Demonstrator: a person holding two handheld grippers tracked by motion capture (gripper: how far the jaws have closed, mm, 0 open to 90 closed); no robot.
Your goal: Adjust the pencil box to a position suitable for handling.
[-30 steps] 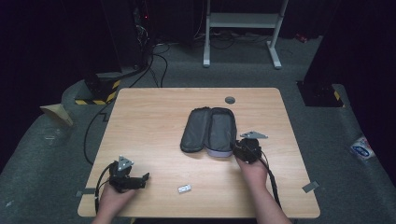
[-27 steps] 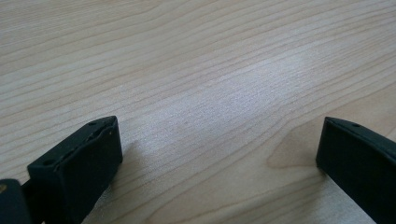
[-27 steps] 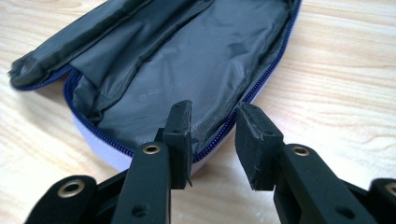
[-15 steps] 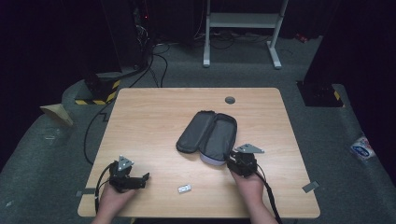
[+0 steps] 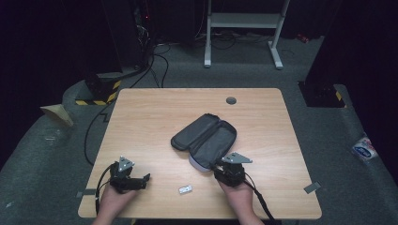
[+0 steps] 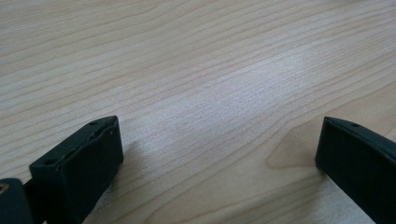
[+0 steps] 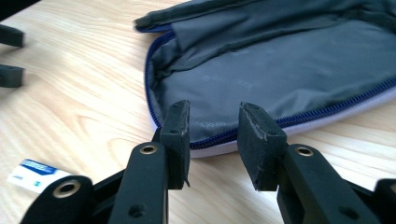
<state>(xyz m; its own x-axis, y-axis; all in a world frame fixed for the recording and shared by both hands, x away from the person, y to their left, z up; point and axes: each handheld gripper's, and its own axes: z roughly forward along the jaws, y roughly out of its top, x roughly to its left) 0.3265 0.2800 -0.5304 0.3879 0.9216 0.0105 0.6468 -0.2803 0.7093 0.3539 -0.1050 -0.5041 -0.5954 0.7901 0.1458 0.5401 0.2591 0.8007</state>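
Pencil case [image 5: 206,139]: lies unzipped and spread open near the middle of the table [image 5: 155,112], dark grey lining up, blue zipper along its pale edge; also seen close up in the right gripper view [image 7: 280,70].
Right gripper [image 5: 220,166]: at the near end of the case; its jaws have just been opening a little and stand narrowly apart [image 7: 212,140], straddling the zippered rim without the pads pressing on it; nothing held.
Writing on the case: faint marks on the lining, too dim to read.
Small white card [image 5: 185,190]: flat on the wood just left of the right gripper, near the front edge; blue print on it [image 7: 35,173], too small to read.
Left gripper [image 5: 143,180]: at the near left of the table, well apart from the case; jaws wide [image 6: 219,154], only bare wood between them.
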